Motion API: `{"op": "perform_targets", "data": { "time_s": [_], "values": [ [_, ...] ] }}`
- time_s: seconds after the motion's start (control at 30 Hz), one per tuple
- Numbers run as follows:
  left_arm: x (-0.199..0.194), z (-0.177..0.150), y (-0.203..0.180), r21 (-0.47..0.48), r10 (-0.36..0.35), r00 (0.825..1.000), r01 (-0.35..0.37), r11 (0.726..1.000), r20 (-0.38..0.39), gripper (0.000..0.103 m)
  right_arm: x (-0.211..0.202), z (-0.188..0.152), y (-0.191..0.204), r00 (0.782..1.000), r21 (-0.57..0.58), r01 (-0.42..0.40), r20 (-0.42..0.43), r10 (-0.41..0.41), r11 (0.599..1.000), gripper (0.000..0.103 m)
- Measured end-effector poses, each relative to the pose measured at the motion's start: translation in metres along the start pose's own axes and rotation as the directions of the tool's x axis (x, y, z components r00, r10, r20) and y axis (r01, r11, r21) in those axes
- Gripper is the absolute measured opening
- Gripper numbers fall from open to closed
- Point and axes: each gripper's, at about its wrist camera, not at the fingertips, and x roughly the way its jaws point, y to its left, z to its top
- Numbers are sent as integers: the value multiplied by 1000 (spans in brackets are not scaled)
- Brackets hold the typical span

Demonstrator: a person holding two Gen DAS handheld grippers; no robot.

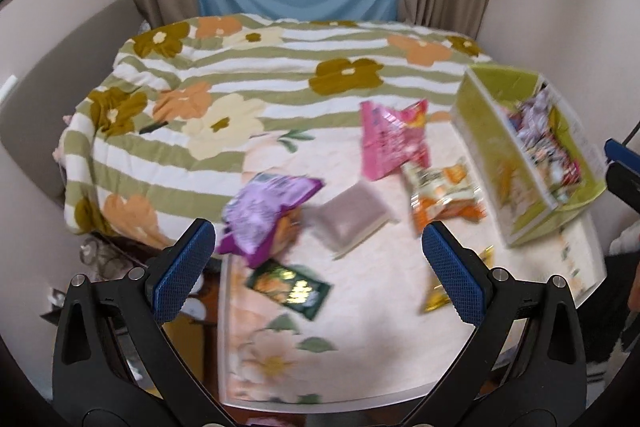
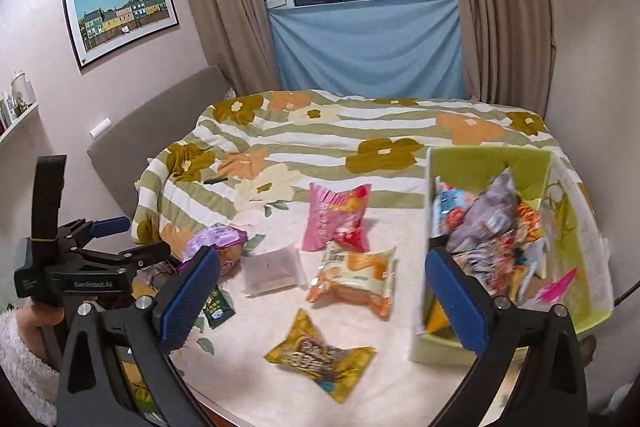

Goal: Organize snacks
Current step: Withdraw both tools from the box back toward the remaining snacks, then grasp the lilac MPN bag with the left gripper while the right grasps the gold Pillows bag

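Observation:
Loose snack packets lie on the pale floral cloth: a purple bag [image 1: 266,213] [image 2: 218,239], a pink bag [image 1: 394,143] [image 2: 338,221], an orange-white bag [image 1: 444,193] [image 2: 356,277], a clear flat packet [image 1: 352,221] [image 2: 272,271], a dark green sachet [image 1: 290,289] [image 2: 218,307] and a yellow packet [image 2: 320,357] [image 1: 440,297]. A green box [image 1: 486,163] [image 2: 560,251] at the right holds several snacks. My left gripper [image 1: 318,269] hovers open above the packets, nothing between its fingers. My right gripper [image 2: 324,297] is open too, over the yellow packet beside the box.
A striped flowered blanket [image 1: 248,75] [image 2: 360,131] covers the far half of the table. A grey bench [image 2: 160,115] stands at the left wall. Curtains and a blue cloth [image 2: 368,43] hang behind. The left gripper, held by a hand in a fleecy sleeve [image 2: 20,359], appears at left.

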Motion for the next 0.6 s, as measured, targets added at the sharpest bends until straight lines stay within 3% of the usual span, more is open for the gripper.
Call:
{"op": "perform_targets", "data": {
  "time_s": [0.2,0.37,0.6],
  "values": [
    [45,-17,32,96,20,997,-13,995,-68,102,31,-24,24,998,20,38,-60,-36,999,102],
    [79,-29,45,155,30,994,-13,988,-109,102,60,-50,43,988,-85,80,-125,-90,993,102],
    [125,-27,50,200,55,989,-27,980,-137,102,99,-80,41,954,-166,90,-269,-132,982,102]
  ]
}}
